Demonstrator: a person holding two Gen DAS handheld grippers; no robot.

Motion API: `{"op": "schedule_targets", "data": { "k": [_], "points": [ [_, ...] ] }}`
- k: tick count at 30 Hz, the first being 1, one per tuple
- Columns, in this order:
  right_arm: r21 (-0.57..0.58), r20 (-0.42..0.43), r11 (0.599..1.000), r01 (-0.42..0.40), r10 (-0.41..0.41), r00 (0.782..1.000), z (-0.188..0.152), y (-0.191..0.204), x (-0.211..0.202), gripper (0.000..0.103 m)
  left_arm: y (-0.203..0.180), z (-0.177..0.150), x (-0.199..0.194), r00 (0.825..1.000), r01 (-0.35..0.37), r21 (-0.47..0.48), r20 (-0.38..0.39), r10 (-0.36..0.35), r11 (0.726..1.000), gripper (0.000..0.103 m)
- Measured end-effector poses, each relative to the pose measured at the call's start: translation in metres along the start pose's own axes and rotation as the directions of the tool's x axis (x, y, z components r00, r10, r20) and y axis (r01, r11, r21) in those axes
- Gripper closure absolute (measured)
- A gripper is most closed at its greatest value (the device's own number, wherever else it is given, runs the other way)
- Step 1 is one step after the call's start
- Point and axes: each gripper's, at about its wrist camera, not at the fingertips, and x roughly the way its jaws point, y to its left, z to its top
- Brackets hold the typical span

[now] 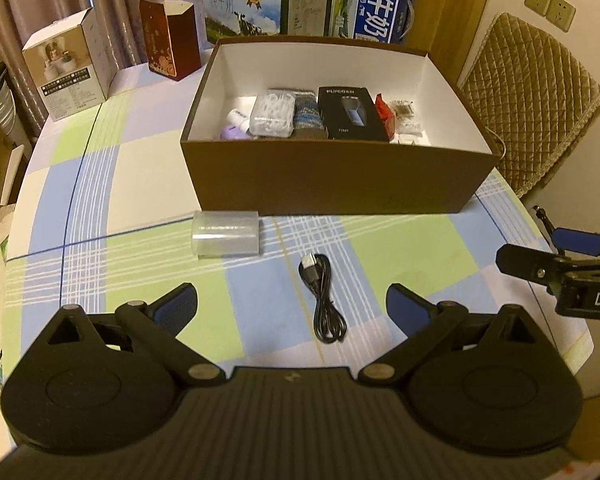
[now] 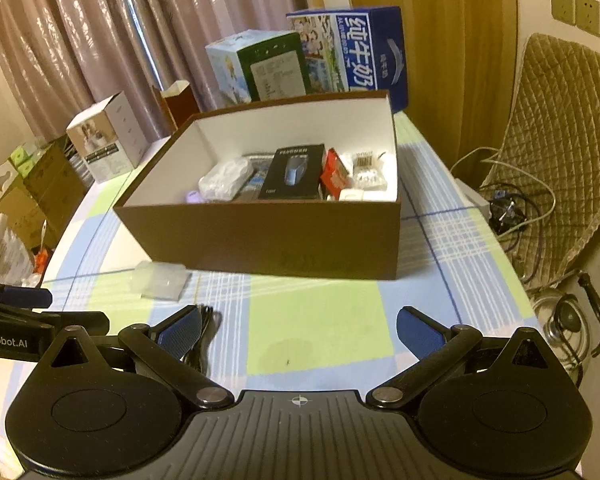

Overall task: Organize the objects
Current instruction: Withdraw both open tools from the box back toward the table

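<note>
Left gripper (image 1: 292, 306) jaws spread wide, holding nothing; right gripper (image 2: 299, 330) likewise apart and empty, its left finger (image 2: 180, 334) covering most of the one black USB cable (image 1: 324, 300) on the checked tablecloth (image 1: 400, 256). One clear plastic case (image 1: 226, 234) lies just beside the brown box (image 1: 332, 178); contents unreadable. Box near wall cuts off its items: one black carton (image 1: 350, 112), roughly six others, count uncertain; four boxes behind.

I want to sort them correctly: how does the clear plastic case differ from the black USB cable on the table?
The clear plastic case is transparent and boxy; the black USB cable is opaque, thin and coiled. The case lies close to the brown box; the cable lies nearer the left tongs. Both rest outside the box, untouched.
</note>
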Motion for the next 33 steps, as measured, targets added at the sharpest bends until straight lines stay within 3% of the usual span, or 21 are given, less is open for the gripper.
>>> {"op": "schedule_targets", "data": {
  "k": [14,22,33],
  "points": [
    [-0.017,-0.077,1.0,-0.022,0.021,0.997,-0.019,0.016,0.014,0.002,0.003,-0.029,0.012,0.998,-0.026,0.041,-0.06,0.028,0.999,0.004],
    [-0.046,-0.135,0.998,-0.046,0.039,0.99,-0.028,0.033,0.036,0.002,0.021,-0.047,0.027,0.992,-0.053,0.029,-0.117,0.056,0.998,0.004],
    [-0.06,-0.167,0.995,-0.08,0.069,0.984,-0.034,0.053,0.069,0.002,0.047,-0.053,0.042,0.989,-0.08,0.005,-0.127,0.081,0.997,0.004]
  ]
}}
